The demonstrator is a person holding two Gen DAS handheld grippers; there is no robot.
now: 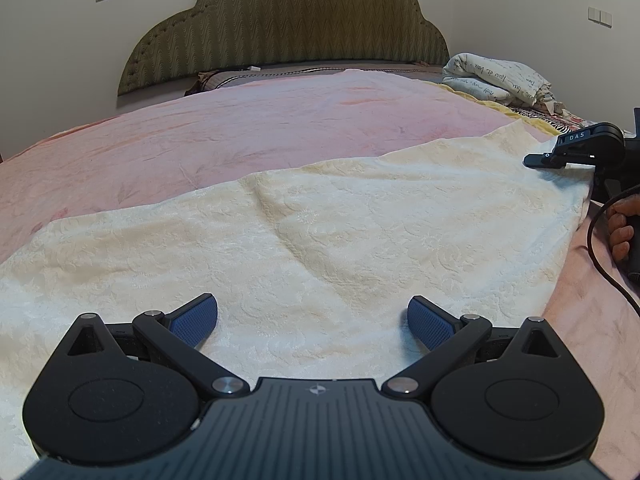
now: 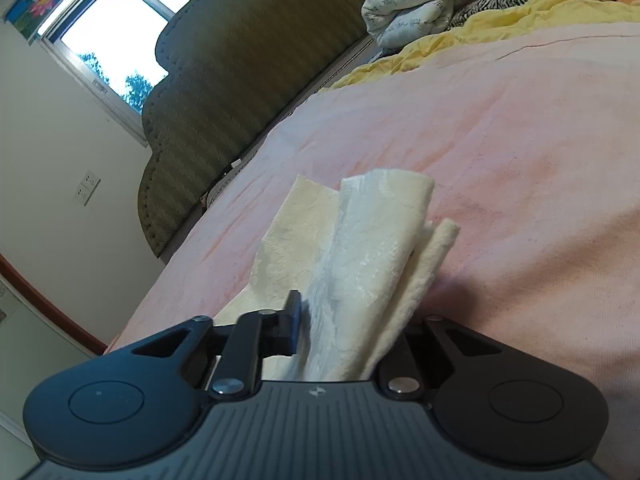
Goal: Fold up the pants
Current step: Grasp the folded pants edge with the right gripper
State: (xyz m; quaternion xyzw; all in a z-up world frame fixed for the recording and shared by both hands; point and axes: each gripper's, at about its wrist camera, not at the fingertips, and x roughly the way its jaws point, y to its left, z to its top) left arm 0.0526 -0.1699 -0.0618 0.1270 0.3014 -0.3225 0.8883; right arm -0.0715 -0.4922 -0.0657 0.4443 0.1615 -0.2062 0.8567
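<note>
Lying spread across the near part of the pink bedspread (image 1: 200, 128), the cream pants (image 1: 300, 232) have their right end pinched in the right gripper (image 2: 344, 320); the left gripper (image 1: 313, 316) hovers over them, fingers apart

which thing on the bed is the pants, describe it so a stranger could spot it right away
Start at the green scalloped headboard and come down the pink bedspread toward the near edge. The pants are the cream cloth with a raised floral texture lying there, one end clamped in the right gripper. Unlike the white bundle with handwriting print by the headboard, they are plain.
</note>
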